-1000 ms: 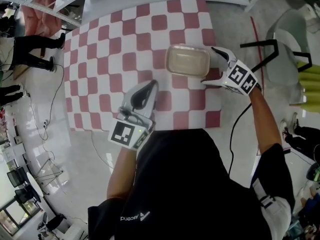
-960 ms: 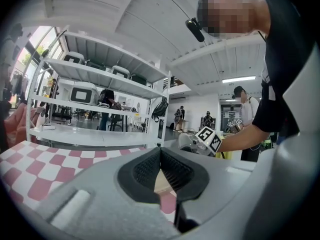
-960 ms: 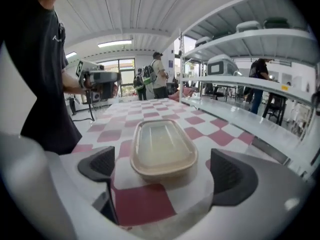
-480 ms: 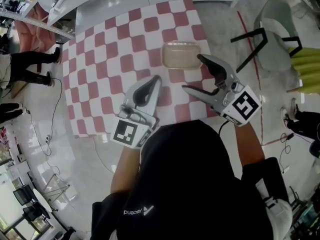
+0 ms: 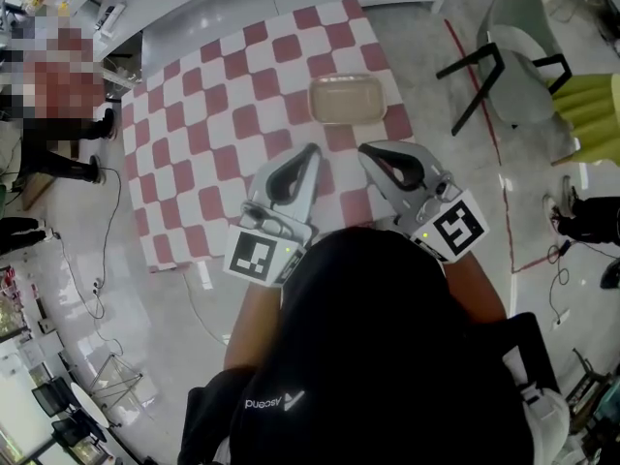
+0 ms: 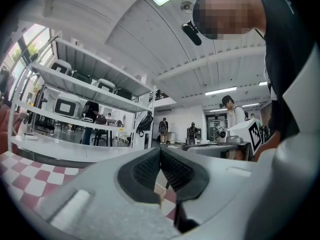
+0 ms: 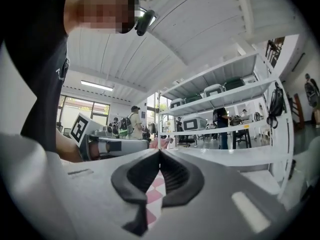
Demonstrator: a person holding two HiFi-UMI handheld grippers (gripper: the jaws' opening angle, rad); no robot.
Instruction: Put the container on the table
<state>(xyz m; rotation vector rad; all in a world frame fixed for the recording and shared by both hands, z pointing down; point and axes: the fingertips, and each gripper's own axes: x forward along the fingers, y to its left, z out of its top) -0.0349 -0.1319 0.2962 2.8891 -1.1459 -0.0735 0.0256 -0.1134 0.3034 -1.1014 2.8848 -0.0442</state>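
A clear, empty plastic container (image 5: 346, 99) stands upright on the red-and-white checked table (image 5: 213, 134), near its far right edge. Nothing touches it. My left gripper (image 5: 312, 150) is held above the table's near side, level, jaws shut on nothing. My right gripper (image 5: 364, 150) hangs beside it, well short of the container; its jaws are closing and meet with nothing between them. In the left gripper view the gripper (image 6: 160, 150) shows its pads pressed together. The right gripper view shows that gripper (image 7: 160, 152) the same way.
A black-framed chair (image 5: 489, 61) stands on the floor right of the table, with a yellow-green thing (image 5: 593, 114) beyond it. A cable (image 5: 107, 211) runs over the floor at the left. Shelving (image 7: 225, 104) with boxes lines the room; people stand farther off.
My right gripper has let go of the container, drawn back toward my body, risen and shut. The left gripper rose a little. The container stayed on the table.
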